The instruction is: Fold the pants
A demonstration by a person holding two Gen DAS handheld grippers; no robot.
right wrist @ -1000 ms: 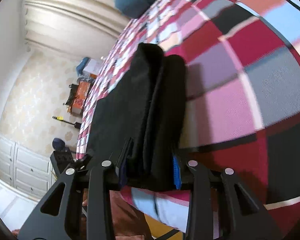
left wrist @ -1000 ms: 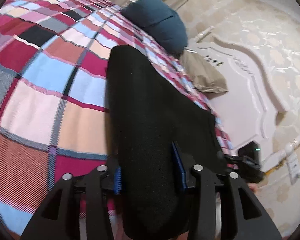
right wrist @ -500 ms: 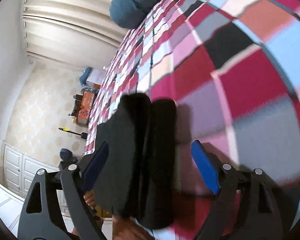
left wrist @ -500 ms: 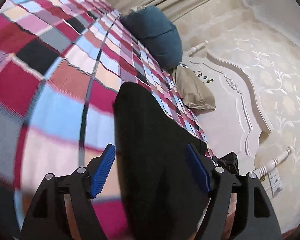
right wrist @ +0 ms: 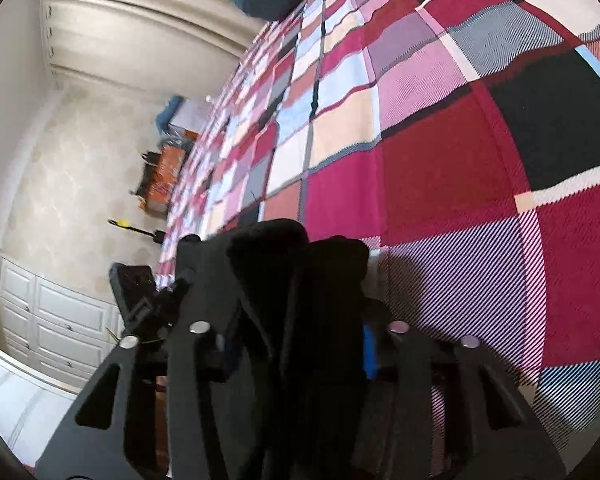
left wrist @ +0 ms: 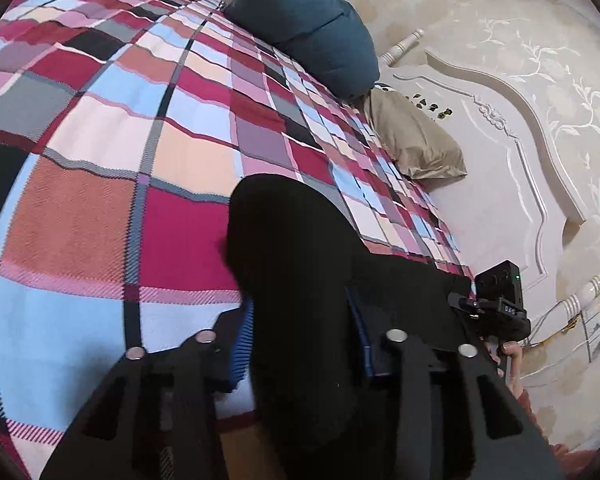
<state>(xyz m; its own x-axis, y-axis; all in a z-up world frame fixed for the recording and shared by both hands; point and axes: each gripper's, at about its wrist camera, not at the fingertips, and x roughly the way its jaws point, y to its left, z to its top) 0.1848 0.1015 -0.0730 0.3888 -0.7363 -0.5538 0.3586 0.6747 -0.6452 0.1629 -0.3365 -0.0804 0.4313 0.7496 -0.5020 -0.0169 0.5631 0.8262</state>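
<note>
The black pants (left wrist: 300, 264) lie folded in a thick bundle at the near edge of the plaid bed cover (left wrist: 100, 152). My left gripper (left wrist: 300, 344) is shut on one end of the bundle, blue pads pressed against the cloth. In the right wrist view my right gripper (right wrist: 296, 352) is shut on the other end of the black pants (right wrist: 284, 280), where several folded layers show. Each view shows the other gripper beside the bundle: the right gripper (left wrist: 496, 304) and the left gripper (right wrist: 140, 300).
A teal pillow (left wrist: 312, 28) and a tan pillow (left wrist: 416, 140) lie at the head of the bed by the white headboard (left wrist: 512, 184). White drawers (right wrist: 52, 320) and an orange box (right wrist: 160, 176) stand beside the bed. The bed cover (right wrist: 440, 140) stretches ahead.
Half a second ago both grippers were open around the bundle. Now both have closed on the pants again, lower down at the bed edge.
</note>
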